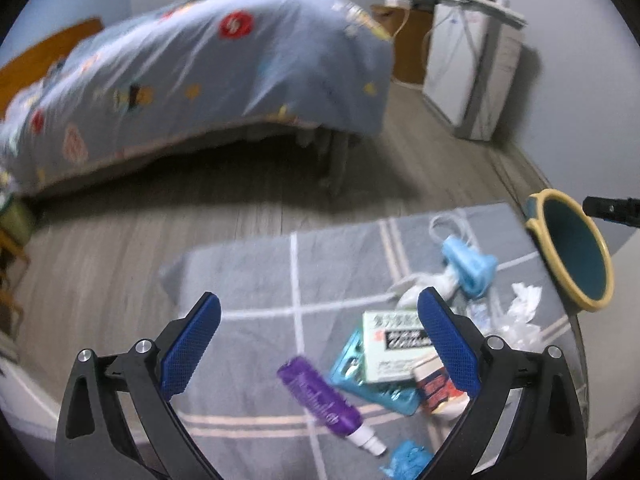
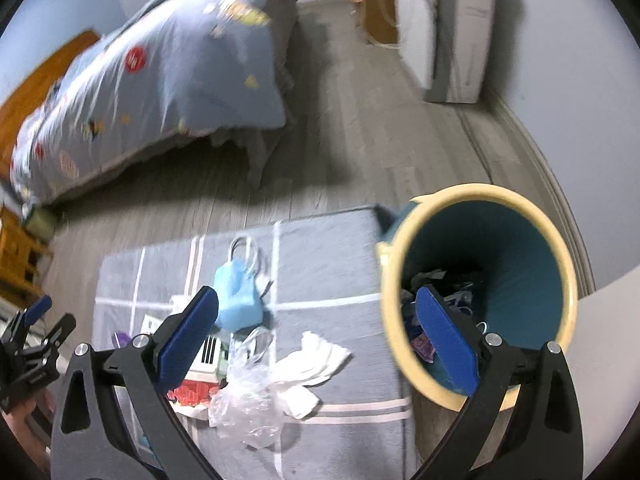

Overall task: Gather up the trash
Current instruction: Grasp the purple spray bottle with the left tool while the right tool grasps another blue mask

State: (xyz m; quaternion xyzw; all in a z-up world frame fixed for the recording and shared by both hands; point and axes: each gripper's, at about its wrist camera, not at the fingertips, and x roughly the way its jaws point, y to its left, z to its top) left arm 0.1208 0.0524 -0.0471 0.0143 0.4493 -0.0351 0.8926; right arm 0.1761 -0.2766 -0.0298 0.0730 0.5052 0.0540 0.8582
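Two grippers hang over a grey checked mat [image 1: 256, 276] strewn with rubbish, and both stand with their blue pads spread wide, nothing between them. Nearest under the left gripper [image 1: 319, 350] lies a purple spray bottle [image 1: 326, 402], just below and inside the span of the fingers, its long axis running from about ten o'clock at the base to four o'clock at the white nozzle. That slant is what the coming move looks to turn on: the fingers open left to right, so they cross the bottle at an angle, and a small turn of the wrist would square them to it. Just beside it, toward three o'clock, sit a white and green box [image 1: 394, 346] on a teal blister pack [image 1: 360, 376], and a small red and white tub [image 1: 438, 388] partly behind the right pad. A crumpled blue glove [image 1: 408, 458] lies at five o'clock.

From the right gripper [image 2: 317, 334], clear plastic wrap [image 2: 244, 396] and white tissue [image 2: 316, 364] lie close below, at about six o'clock between the pads. A blue face mask [image 2: 236, 300] lies a little farther, at eleven o'clock. The bin [image 2: 472, 196], teal with a cream rim, stands off the mat's edge at two o'clock, already holding scraps, and this gripper is plainly the nearer to it.

I would judge the left hand better placed for the bottle, the right for the wrap. Beyond, at twelve o'clock, a bed [image 1: 224, 76] in a patterned blue cover fills the room.
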